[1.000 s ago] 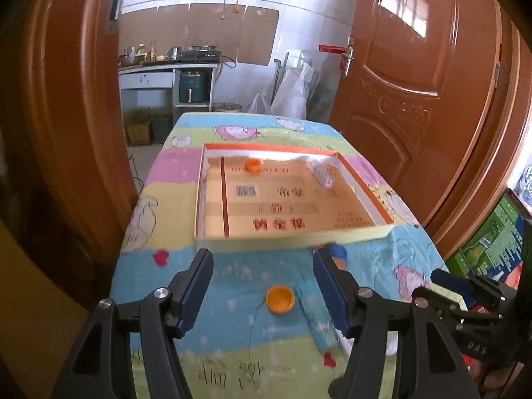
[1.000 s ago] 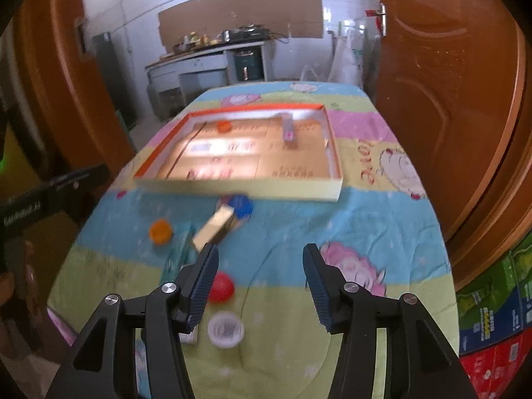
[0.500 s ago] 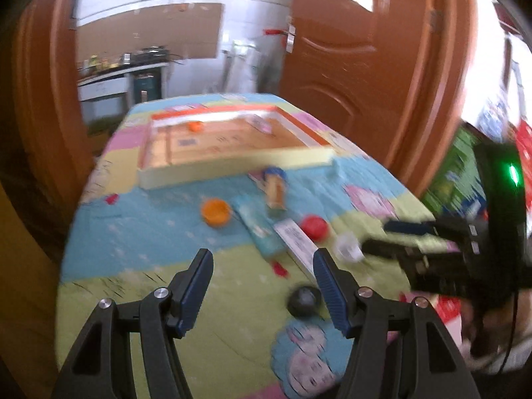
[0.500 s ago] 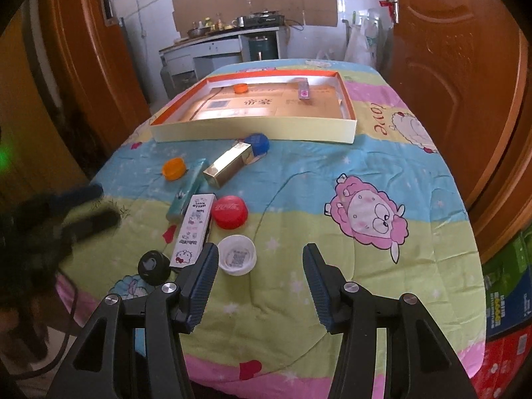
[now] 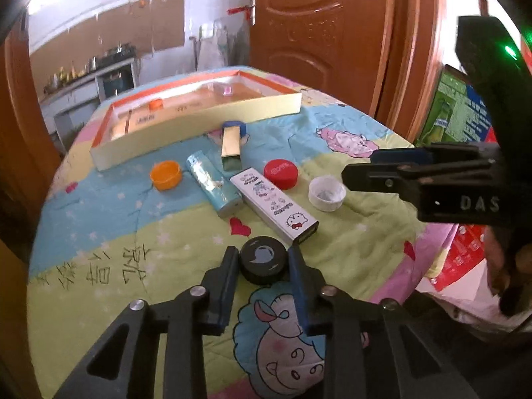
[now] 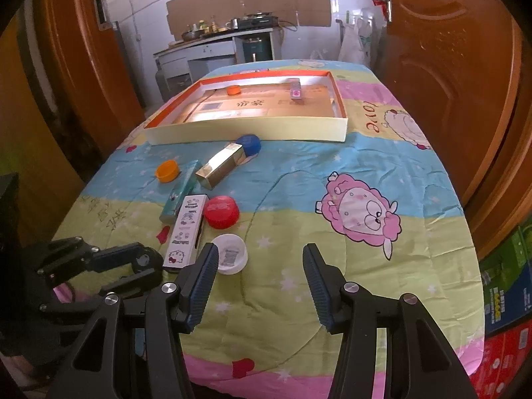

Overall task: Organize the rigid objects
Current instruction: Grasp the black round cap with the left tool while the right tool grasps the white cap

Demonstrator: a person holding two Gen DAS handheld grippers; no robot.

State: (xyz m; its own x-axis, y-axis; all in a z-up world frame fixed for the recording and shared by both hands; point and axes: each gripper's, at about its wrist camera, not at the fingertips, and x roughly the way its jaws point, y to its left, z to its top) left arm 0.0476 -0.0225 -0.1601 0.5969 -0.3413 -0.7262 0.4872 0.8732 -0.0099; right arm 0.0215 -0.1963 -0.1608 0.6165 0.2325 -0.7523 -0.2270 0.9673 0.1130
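Tray up top of both views is the only container we've got, a shallow cardboard box with an orange rim, holding an orange cap and a small pink-ended box. Everything else sits loose on the cartoon bedsheet: blue cap, gold box leaning on it, another orange cap, teal box, white kitty box, red cap, white cap.

Left gripper at lower centre of its own view is closing on the black cap; the cap sits right between the pads, which look to be touching its sides. Right gripper is spread wide over bare sheet, holding nothing, white cap just beside its left finger.

From the right wrist view the black cap is mostly hidden behind the left gripper's fingers at lower left, so we can barely make it out there. Tray contents look blurry in the left view.
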